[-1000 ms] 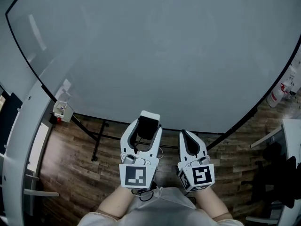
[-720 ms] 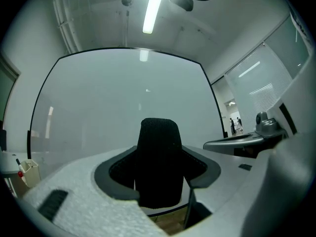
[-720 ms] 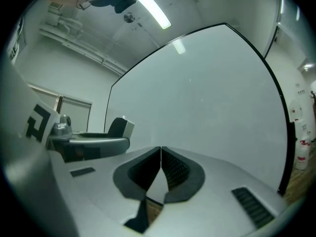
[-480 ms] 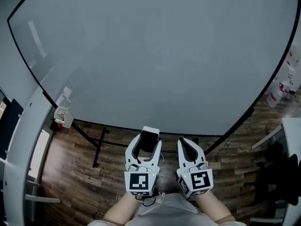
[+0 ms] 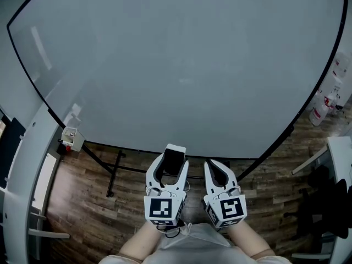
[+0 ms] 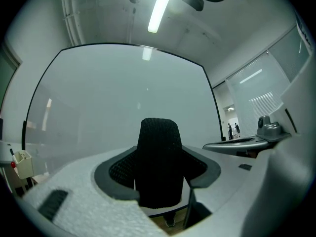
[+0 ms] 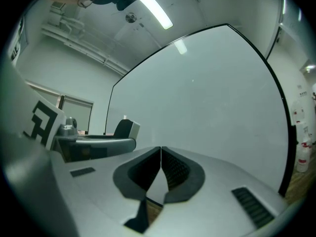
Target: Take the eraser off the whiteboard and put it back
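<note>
- Before the whiteboard (image 5: pixel 181 65), the left gripper (image 5: pixel 174 161) clasps the black eraser (image 6: pixel 159 162) between its jaws.
- Just beside it, the right gripper (image 5: pixel 215 169) is clenched, empty.

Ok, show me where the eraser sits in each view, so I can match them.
Head view: eraser at bottom centre, clamped in the left tongs.
Left gripper view: lower centre, black felt facing the camera, between the tongs.
Right gripper view: left of centre, small, at the tip of the left tongs.
Shared landmark: the whiteboard behind it in all three.
</note>
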Tool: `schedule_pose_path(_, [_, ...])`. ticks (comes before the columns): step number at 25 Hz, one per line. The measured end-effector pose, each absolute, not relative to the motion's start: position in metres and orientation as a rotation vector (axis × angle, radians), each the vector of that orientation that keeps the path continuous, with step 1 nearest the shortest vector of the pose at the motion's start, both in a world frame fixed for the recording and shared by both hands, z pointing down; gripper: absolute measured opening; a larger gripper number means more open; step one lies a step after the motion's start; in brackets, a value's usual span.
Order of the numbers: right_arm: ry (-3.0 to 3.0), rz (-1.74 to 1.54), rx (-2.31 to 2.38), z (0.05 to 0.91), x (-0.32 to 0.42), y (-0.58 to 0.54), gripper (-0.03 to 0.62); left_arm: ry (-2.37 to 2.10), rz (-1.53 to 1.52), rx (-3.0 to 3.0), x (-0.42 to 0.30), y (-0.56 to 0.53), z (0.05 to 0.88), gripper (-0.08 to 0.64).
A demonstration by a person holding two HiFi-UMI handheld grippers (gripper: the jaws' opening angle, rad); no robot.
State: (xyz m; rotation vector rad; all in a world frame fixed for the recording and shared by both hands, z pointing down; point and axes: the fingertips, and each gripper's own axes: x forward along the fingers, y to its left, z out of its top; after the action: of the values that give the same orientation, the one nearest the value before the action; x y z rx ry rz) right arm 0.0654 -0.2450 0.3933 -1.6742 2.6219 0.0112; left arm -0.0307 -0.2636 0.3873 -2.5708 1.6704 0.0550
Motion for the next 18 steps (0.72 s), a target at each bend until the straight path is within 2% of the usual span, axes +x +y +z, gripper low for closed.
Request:
schedule_pose_path(9, [2.606, 0.031, -1.679, 0.385, 0.064, -0.258, 0.026, 1.696, 0.065, -2.556, -0.037, -0.279, 0.372, 0.264])
schedule_pose_path(18, [2.586, 0.042, -1.703, 0.378, 0.059, -0.273, 0.026, 1.603, 0.117, -2.504, -0.049, -0.319, 0.324, 0.264])
